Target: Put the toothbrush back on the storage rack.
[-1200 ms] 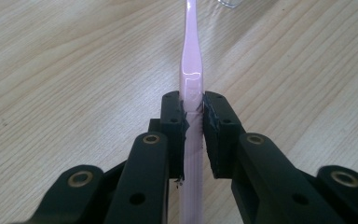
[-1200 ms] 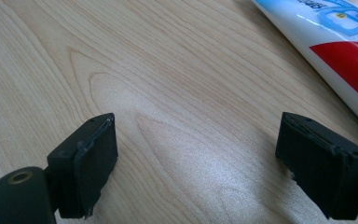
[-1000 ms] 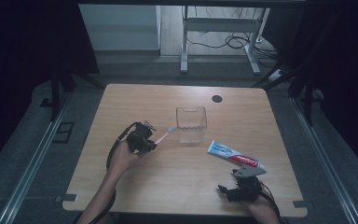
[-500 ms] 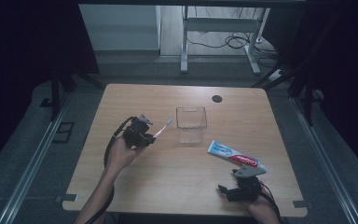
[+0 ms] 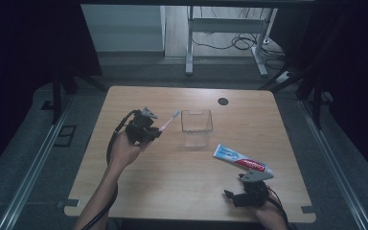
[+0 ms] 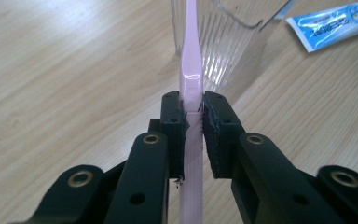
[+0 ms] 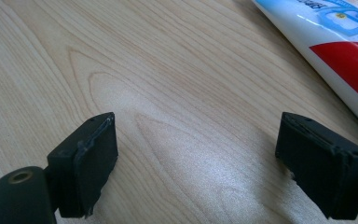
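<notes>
A pink toothbrush (image 5: 168, 120) sticks out of my left gripper (image 5: 146, 127), which is shut on its handle (image 6: 191, 84) and held above the table left of centre. The brush head points toward a clear ribbed cup (image 5: 196, 127) standing just to its right; the cup (image 6: 223, 42) rises straight beyond the jaws in the left gripper view. A toothpaste tube (image 5: 242, 159) lies flat on the table right of the cup. My right gripper (image 5: 232, 196) rests open near the table's front edge, below that tube (image 7: 335, 42), with only bare wood between its fingers.
The wooden table (image 5: 172, 187) has a small black round disc (image 5: 223, 101) at its back right. Beyond the far edge stand a metal frame's legs (image 5: 220, 43) and loose cables on the floor. Dark curtains flank both sides.
My left gripper has lifted and carried the toothbrush up and rightward, bringing its head closer to the cup. The right gripper has stayed where it was.
</notes>
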A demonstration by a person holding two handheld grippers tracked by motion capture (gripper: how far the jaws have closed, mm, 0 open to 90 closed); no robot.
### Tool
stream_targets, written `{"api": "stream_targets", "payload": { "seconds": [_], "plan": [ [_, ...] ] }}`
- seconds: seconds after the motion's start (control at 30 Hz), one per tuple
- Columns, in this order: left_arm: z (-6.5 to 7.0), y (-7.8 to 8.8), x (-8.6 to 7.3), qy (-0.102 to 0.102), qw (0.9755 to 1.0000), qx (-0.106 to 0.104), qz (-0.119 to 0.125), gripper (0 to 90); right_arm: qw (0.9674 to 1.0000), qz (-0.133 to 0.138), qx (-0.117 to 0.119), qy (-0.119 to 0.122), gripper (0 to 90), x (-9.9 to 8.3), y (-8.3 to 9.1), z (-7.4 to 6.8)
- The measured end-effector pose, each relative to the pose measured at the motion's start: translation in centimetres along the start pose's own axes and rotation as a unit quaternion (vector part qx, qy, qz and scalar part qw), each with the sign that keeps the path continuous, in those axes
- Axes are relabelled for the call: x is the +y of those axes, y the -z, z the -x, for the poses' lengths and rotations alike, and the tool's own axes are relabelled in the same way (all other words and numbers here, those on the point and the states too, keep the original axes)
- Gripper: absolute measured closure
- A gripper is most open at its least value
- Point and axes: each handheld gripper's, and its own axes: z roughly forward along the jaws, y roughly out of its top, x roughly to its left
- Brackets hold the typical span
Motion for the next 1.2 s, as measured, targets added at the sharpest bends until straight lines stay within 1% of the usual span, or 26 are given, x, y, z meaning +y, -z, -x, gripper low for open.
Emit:
{"api": "stream_targets", "payload": {
  "seconds": [0.2, 0.43, 0.5, 0.87, 1.1, 1.2],
  "plan": [
    [0.3, 0.6, 1.2, -0.006, 0.9999, 0.000, 0.015, 78.9, 1.0000, 0.000, 0.000, 0.000, 12.4, 0.0, 0.0, 0.0],
    [0.7, 0.7, 2.7, -0.010, 0.9994, -0.003, 0.032, 78.9, 1.0000, 0.000, 0.000, 0.000, 12.4, 0.0, 0.0, 0.0],
    [0.9, 0.5, 3.0, -0.009, 0.9993, -0.009, 0.036, 78.9, 1.0000, 0.000, 0.000, 0.000, 12.4, 0.0, 0.0, 0.0],
    [1.7, -0.2, 5.2, -0.027, 0.9984, -0.014, 0.047, 78.9, 1.0000, 0.000, 0.000, 0.000, 12.4, 0.0, 0.0, 0.0],
    [2.0, -0.8, 6.5, -0.027, 0.9976, -0.021, 0.059, 78.8, 1.0000, 0.000, 0.000, 0.000, 12.5, 0.0, 0.0, 0.0],
    [2.1, -1.2, 6.9, -0.029, 0.9975, -0.025, 0.060, 78.9, 1.0000, 0.000, 0.000, 0.000, 12.4, 0.0, 0.0, 0.0]
  ]
}}
